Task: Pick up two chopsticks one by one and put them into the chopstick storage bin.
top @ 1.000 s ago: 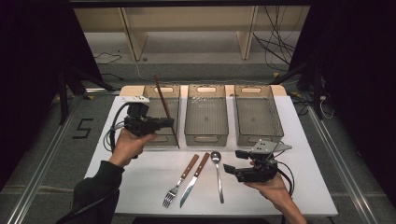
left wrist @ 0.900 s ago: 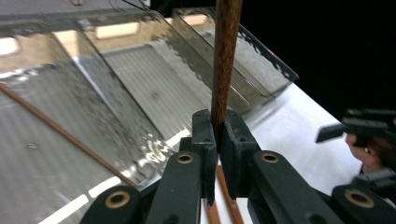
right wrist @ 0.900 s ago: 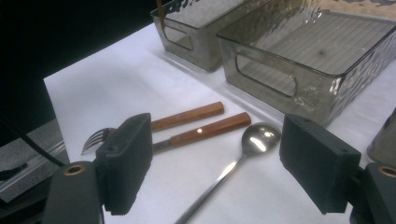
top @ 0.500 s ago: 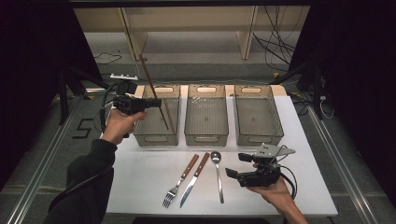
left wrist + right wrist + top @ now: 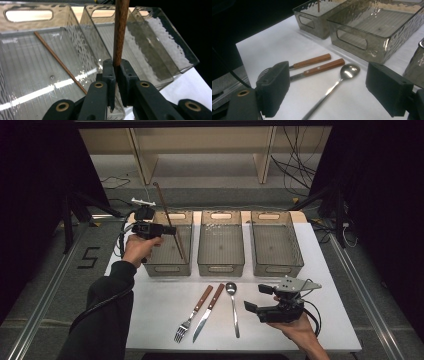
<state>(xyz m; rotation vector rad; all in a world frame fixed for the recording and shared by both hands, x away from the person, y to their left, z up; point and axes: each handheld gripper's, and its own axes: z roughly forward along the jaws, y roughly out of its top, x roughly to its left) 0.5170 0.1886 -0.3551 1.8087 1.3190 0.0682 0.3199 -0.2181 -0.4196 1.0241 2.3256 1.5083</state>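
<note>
In the high view my left hand-held gripper (image 5: 170,230), clamped on a wooden chopstick (image 5: 167,217), has moved farther left over the left bin (image 5: 168,268). Three clear bins; a fork (image 5: 192,314), knife (image 5: 207,312) and spoon (image 5: 233,307) on the counter (image 5: 150,320). A "5" marks the floor (image 5: 87,257).

Left gripper view: jaws pinch the chopstick (image 5: 119,35); a second chopstick (image 5: 58,61) lies in the bin.

Right gripper view: my right hand-held gripper (image 5: 337,87), just opened wide, holds nothing, above the spoon (image 5: 337,82).
</note>
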